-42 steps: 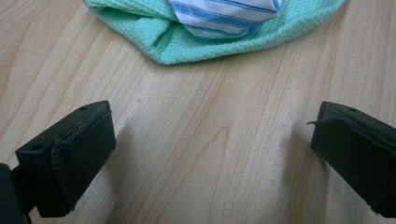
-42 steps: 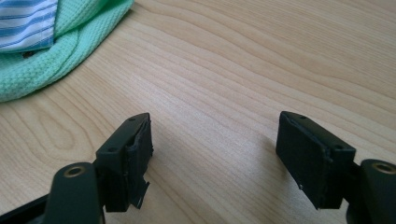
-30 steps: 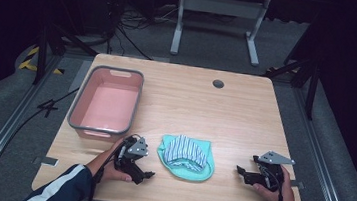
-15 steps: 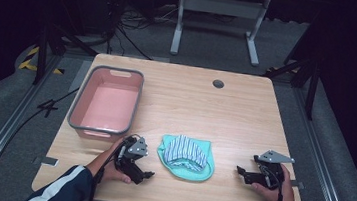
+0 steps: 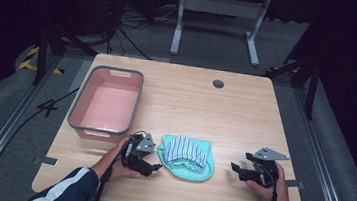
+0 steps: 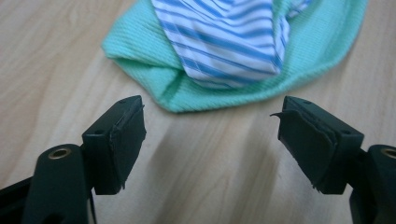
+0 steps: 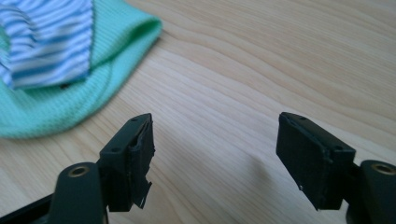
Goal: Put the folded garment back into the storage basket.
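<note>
While my left gripper (image 6: 208, 114) hovers low over the pale wooden desk (image 5: 245, 117), its two black padded fingers (image 6: 122, 140) stand apart with bare wood between them; they have just been closing a little, yet they grip nothing. Just ahead of those fingers, in the left gripper view, lies the folded mint-green ribbed cloth (image 6: 219, 88), near the tips but not touching them, and on top of it sits the blue-and-white striped cloth (image 6: 224, 42). My right gripper (image 7: 215, 140) is much the same: its black fingers (image 7: 133, 154) are spread, have just been closing slightly, and have only desk between them. In the right gripper view the mint-green cloth (image 7: 56, 112) lies off to the upper left, well apart from the fingertips, with the striped cloth (image 7: 46, 42) resting on it.

From the high view I see the left gripper (image 5: 152, 164) just beside the left edge of the cloth pile, and the right gripper (image 5: 239, 171) farther off to the pile's right, each in one of the person's hands near the front edge of the desk. The mint-green cloth (image 5: 194, 172) lies between the two grippers, the striped one (image 5: 185, 152) bunched upon it. Behind the left gripper stands a rectangular pink plastic tub with a grey rim (image 5: 86, 102), near the desk's left edge. A small round dark hole (image 5: 218, 83) shows near the far edge.
</note>
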The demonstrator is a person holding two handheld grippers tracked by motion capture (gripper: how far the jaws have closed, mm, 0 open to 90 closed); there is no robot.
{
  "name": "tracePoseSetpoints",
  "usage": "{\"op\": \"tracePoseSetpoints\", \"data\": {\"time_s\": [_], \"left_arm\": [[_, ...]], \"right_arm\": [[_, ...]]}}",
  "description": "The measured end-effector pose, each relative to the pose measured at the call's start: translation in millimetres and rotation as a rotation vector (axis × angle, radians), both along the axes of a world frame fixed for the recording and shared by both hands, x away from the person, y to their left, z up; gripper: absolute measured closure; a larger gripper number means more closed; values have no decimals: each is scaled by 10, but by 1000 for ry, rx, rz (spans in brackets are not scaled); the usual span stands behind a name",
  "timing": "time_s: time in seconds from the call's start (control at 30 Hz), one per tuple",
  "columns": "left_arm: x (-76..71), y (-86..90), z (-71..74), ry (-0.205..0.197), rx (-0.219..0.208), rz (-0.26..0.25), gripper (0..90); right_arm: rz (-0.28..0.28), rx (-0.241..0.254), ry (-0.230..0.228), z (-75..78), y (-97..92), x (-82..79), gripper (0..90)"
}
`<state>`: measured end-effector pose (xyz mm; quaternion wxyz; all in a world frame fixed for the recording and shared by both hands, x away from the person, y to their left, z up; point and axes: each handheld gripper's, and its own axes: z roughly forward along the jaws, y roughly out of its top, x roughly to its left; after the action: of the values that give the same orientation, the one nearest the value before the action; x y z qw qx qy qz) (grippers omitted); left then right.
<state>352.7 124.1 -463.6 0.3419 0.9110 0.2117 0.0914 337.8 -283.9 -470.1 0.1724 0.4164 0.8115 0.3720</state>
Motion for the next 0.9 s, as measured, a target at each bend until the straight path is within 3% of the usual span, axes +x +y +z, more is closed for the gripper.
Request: {"op": "tracePoseSetpoints", "data": {"time_s": [0.2, 0.37, 0.57, 0.67, 0.83, 0.9], "left_arm": [[71, -48, 59, -11, -5, 66, 289], [135, -96, 63, 6, -10, 104, 307], [195, -207, 40, 8, 1, 102, 309], [224, -241, 37, -29, -2, 99, 313], [274, -236, 71, 6, -59, 94, 296], [278, -269, 54, 8, -35, 97, 288]], "right_arm": [[51, -1, -2, 91, 300, 45, 321], [80, -21, 13, 119, 554, 94, 337], [120, -47, 28, 94, 787, 125, 343], [129, -54, 23, 94, 866, 152, 347], [132, -73, 24, 80, 973, 203, 352], [131, -83, 26, 62, 986, 215, 348]]}}
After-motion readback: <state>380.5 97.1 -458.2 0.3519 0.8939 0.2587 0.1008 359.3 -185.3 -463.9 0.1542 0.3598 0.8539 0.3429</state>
